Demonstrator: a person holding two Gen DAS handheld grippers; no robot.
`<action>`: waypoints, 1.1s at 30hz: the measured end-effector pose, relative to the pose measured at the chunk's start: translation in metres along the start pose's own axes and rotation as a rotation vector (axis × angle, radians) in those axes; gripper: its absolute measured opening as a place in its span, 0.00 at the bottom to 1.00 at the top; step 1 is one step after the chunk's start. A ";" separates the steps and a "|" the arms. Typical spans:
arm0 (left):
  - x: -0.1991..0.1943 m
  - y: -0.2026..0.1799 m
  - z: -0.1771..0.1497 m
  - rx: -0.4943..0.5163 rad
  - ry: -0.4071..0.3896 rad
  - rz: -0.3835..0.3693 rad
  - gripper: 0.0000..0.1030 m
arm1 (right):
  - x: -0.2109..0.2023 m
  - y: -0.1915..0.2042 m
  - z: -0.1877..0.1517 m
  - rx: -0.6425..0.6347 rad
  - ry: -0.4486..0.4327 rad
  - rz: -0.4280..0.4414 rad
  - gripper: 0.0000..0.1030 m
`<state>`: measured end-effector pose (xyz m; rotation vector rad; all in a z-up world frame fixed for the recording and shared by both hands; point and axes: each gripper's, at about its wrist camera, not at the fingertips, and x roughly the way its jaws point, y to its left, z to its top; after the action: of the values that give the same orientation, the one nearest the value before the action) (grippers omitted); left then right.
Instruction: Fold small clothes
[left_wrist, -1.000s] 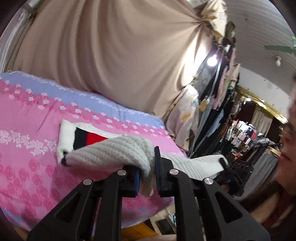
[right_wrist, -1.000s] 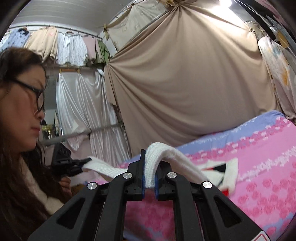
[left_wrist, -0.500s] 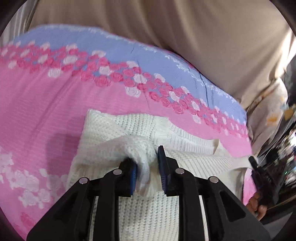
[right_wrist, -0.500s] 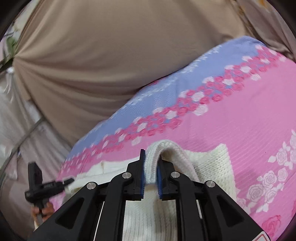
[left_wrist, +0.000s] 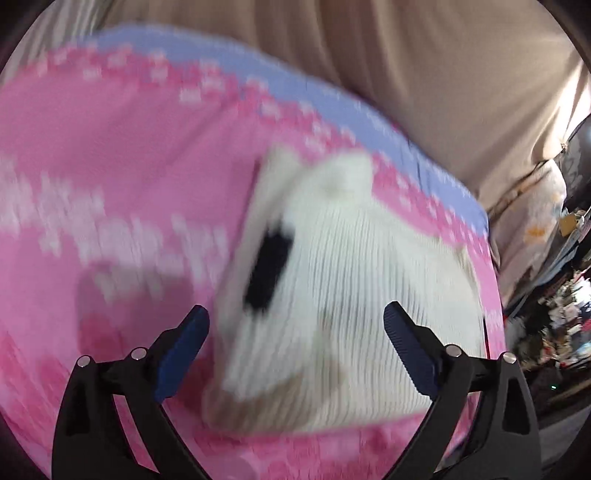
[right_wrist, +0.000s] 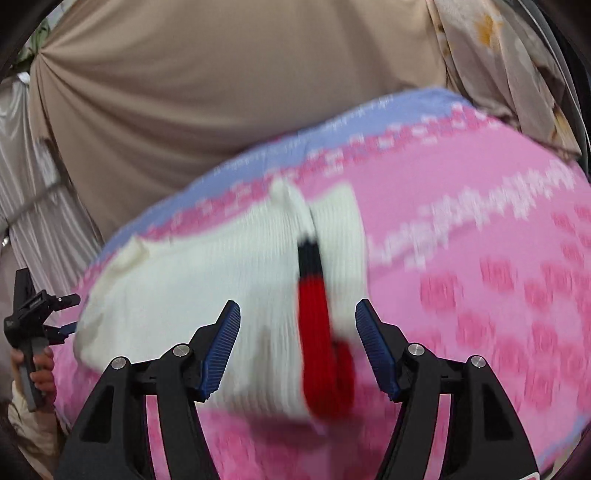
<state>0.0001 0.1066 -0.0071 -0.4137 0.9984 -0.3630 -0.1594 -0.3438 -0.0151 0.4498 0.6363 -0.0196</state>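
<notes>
A small white knit sweater (left_wrist: 343, 288) lies folded over on the pink flowered bedspread (left_wrist: 110, 155); both views are motion-blurred. A black patch shows on it in the left wrist view; a black-and-red stripe (right_wrist: 314, 317) shows in the right wrist view. My left gripper (left_wrist: 295, 325) hovers just above the sweater (right_wrist: 192, 280), jaws opening wide, pads clear of the knit. My right gripper (right_wrist: 297, 319) is also opening over the striped fold, with nothing pressed between its blue pads. The left gripper (right_wrist: 55, 314), held in a hand, shows at the left edge of the right wrist view.
A beige curtain (right_wrist: 221, 92) hangs behind the bed. The bedspread (right_wrist: 480, 258) has a lilac band along its far edge. Hanging clothes and shop clutter (left_wrist: 565, 295) fill the right side beyond the bed's edge.
Both grippers came down from holding the sweater up in the air to the bed, laying it over itself. Both let go of the knit and their jaws spread apart.
</notes>
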 end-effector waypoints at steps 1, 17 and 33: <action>0.006 0.003 -0.008 -0.009 0.021 0.003 0.90 | 0.001 0.000 -0.005 0.004 0.005 0.011 0.63; -0.043 0.007 -0.069 0.094 0.089 0.159 0.12 | -0.057 -0.025 -0.040 -0.007 0.034 -0.068 0.07; -0.024 -0.073 0.026 0.279 -0.198 0.098 0.95 | 0.010 0.008 0.092 0.017 -0.120 0.019 0.65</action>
<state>0.0029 0.0588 0.0584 -0.1438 0.7583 -0.3599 -0.0972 -0.3731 0.0476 0.4673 0.5145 -0.0333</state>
